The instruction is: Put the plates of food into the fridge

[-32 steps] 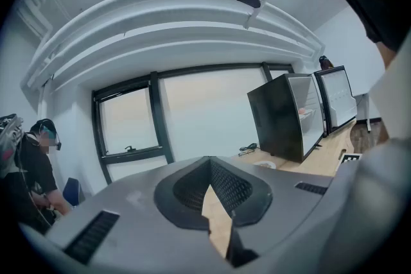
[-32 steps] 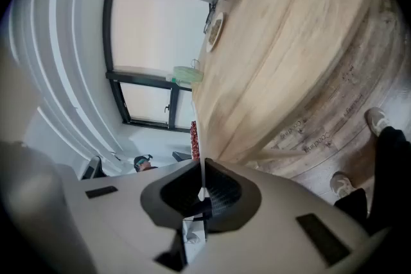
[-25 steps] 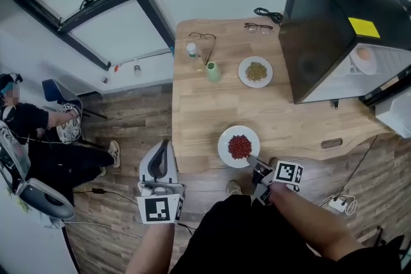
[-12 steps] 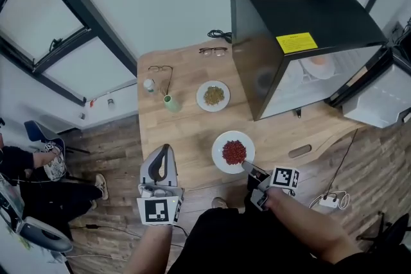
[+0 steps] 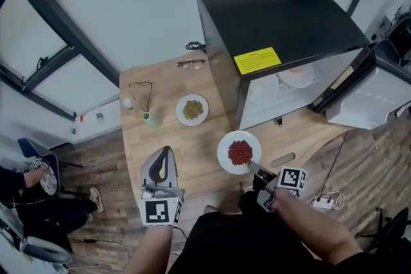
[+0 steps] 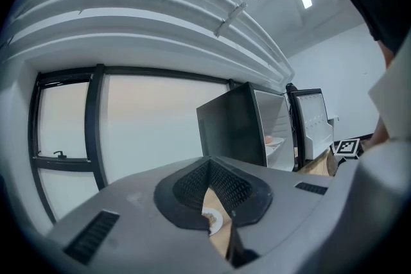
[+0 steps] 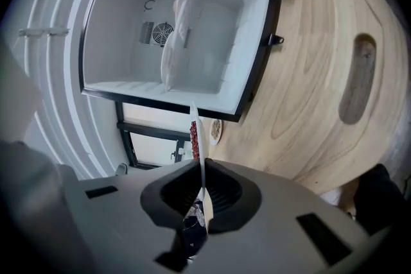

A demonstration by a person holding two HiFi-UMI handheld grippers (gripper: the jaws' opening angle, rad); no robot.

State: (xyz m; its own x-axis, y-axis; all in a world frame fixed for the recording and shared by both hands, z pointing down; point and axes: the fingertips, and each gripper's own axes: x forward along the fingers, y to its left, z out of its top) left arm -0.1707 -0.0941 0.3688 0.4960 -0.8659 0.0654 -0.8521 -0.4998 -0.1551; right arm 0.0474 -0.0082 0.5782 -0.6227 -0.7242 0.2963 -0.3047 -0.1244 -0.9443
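My right gripper (image 5: pixel 255 169) is shut on the near rim of a white plate of red food (image 5: pixel 239 152), held just over the wooden table (image 5: pixel 192 154) in front of the fridge. In the right gripper view that plate (image 7: pixel 196 135) stands edge-on between the jaws. The black fridge (image 5: pixel 276 16) sits on the table with its door (image 5: pixel 372 96) swung open; a plate of food (image 5: pixel 297 77) rests on its shelf. A second plate, of greenish food (image 5: pixel 192 109), lies on the table. My left gripper (image 5: pixel 164 151) hovers at the table's near edge, shut and empty.
Two pairs of glasses (image 5: pixel 140 85) (image 5: pixel 191 63), a green cup (image 5: pixel 150 119) and a small bottle (image 5: pixel 128 103) lie at the table's far left. A power strip (image 5: pixel 324 203) lies on the floor at right. A seated person (image 5: pixel 29 179) is at lower left.
Both grippers have travelled right along the table toward the fridge. The red-food plate went with my right gripper, rising a little. The fridge's open front now faces the plate.
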